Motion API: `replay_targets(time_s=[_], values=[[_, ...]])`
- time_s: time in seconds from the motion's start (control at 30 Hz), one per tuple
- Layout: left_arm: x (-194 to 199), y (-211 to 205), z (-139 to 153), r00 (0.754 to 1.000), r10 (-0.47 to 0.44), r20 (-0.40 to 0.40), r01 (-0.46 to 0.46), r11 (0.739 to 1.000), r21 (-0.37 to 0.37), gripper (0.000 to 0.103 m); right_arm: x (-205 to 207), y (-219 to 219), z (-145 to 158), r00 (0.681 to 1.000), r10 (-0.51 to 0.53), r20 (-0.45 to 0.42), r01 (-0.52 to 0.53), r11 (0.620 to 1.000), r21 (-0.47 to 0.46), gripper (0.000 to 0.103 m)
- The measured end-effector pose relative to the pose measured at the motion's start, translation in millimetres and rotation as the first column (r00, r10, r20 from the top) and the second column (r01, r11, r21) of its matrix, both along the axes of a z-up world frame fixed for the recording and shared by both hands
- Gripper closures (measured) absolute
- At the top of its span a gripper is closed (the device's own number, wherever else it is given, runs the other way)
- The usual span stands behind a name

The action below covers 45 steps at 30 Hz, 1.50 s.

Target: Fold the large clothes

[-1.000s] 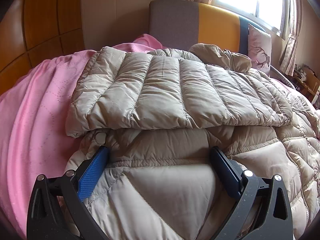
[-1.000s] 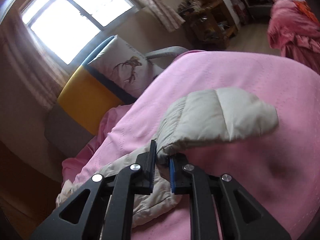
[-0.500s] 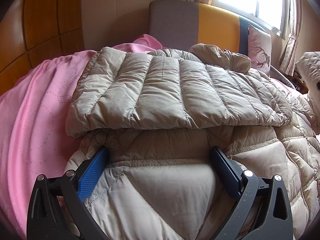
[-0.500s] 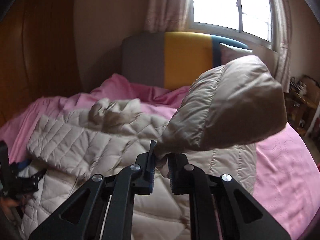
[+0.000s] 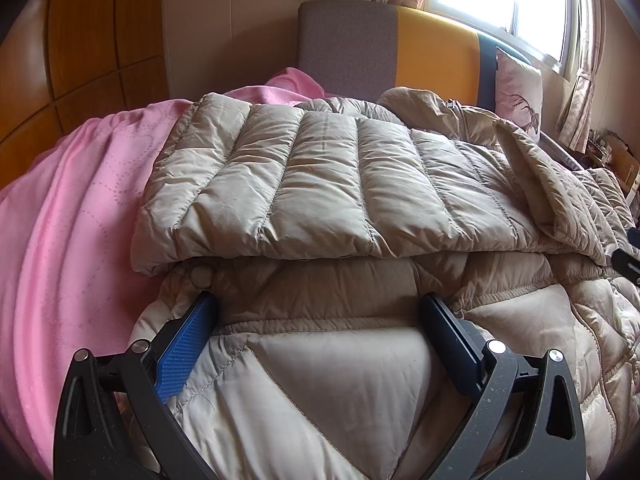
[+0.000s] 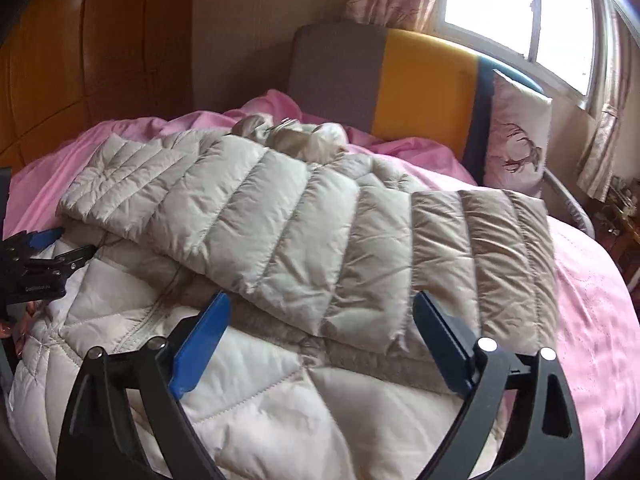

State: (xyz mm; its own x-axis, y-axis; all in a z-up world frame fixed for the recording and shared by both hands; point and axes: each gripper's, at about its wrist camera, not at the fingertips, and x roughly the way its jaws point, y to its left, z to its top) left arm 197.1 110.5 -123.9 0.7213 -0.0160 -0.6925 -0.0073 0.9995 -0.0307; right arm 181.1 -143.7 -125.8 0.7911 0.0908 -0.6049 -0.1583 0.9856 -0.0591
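Bedding in pink is carrying the down coat, both sleeves lying crossed over its body. I am judging the sleeve fold done, so smoothing before folding the hem up seems wise. My right gripper is angling downward, jaws opening, empty; my left gripper is straddling the hem, jaws wide, not pinching.

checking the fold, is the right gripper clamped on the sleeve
No, the right gripper has jaws opening wide apart above the jacket, and the sleeve lies flat across it, free of both pads.
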Motion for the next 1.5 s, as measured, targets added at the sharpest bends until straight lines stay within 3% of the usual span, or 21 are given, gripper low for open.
replay_targets(time_s=[0.17, 0.23, 0.3, 0.37, 0.47, 0.53, 0.6, 0.73, 0.8, 0.87, 1.03, 1.13, 1.37, 1.5], values=[[-5, -9, 29, 1.0, -0.027, 0.011, 0.027, 1.0, 0.011, 0.004, -10, -47, -7, 0.975, -0.218, 0.031, 0.213, 0.97, 0.118, 0.003], [-12, -11, 52, 0.997, -0.022, 0.073, 0.026, 0.998, -0.049, 0.004, -6, -63, -6, 0.96, -0.28, -0.002, 0.276, 0.945, 0.173, 0.003], [-14, -18, 77, 0.99, -0.036, 0.134, 0.057, 0.986, -0.156, 0.004, -1, -76, -14, 0.945, -0.324, -0.047, 0.327, 0.922, 0.209, 0.003], [-4, -28, 88, 0.989, -0.064, 0.132, 0.092, 0.971, -0.222, 0.004, -1, -85, -13, 0.937, -0.344, -0.065, 0.35, 0.909, 0.227, 0.003], [23, -52, 84, 0.992, -0.118, 0.052, 0.128, 0.94, -0.317, 0.004, -5, -90, -12, 0.936, -0.348, -0.048, 0.349, 0.905, 0.244, 0.003], [42, -69, 75, 0.989, -0.149, 0.01, 0.144, 0.928, -0.343, 0.011, -10, -96, -12, 0.937, -0.347, -0.037, 0.344, 0.9, 0.269, 0.003], [61, -88, 64, 0.985, -0.172, -0.026, 0.152, 0.925, -0.349, 0.026, -13, -105, -15, 0.932, -0.359, -0.044, 0.355, 0.884, 0.304, 0.003], [84, -113, 47, 0.973, -0.213, -0.085, 0.166, 0.91, -0.379, 0.035, -21, -123, -21, 0.922, -0.382, -0.069, 0.378, 0.841, 0.387, 0.003], [87, -122, 38, 0.961, -0.25, -0.119, 0.186, 0.902, -0.39, 0.087, -23, -131, -22, 0.918, -0.39, -0.076, 0.384, 0.823, 0.418, 0.003], [85, -125, 41, 0.96, -0.258, -0.11, 0.196, 0.896, -0.399, 0.094, -26, -135, -22, 0.914, -0.397, -0.077, 0.389, 0.811, 0.438, 0.003], [70, -104, 79, 0.97, -0.24, 0.03, 0.233, 0.895, -0.381, 0.096, -33, -138, -20, 0.91, -0.408, -0.071, 0.395, 0.803, 0.447, 0.003], [67, -79, 84, 0.98, -0.192, 0.044, 0.194, 0.91, -0.367, 0.096, -33, -138, -19, 0.91, -0.408, -0.071, 0.395, 0.803, 0.447, 0.003], [59, -46, 34, 0.993, -0.115, -0.025, 0.102, 0.947, -0.304, 0.096, -33, -134, -17, 0.904, -0.421, -0.075, 0.411, 0.805, 0.428, 0.003], [51, -36, 12, 0.995, -0.098, -0.021, 0.085, 0.942, -0.325, 0.096, -33, -132, -6, 0.895, -0.437, -0.092, 0.436, 0.808, 0.396, 0.002]])
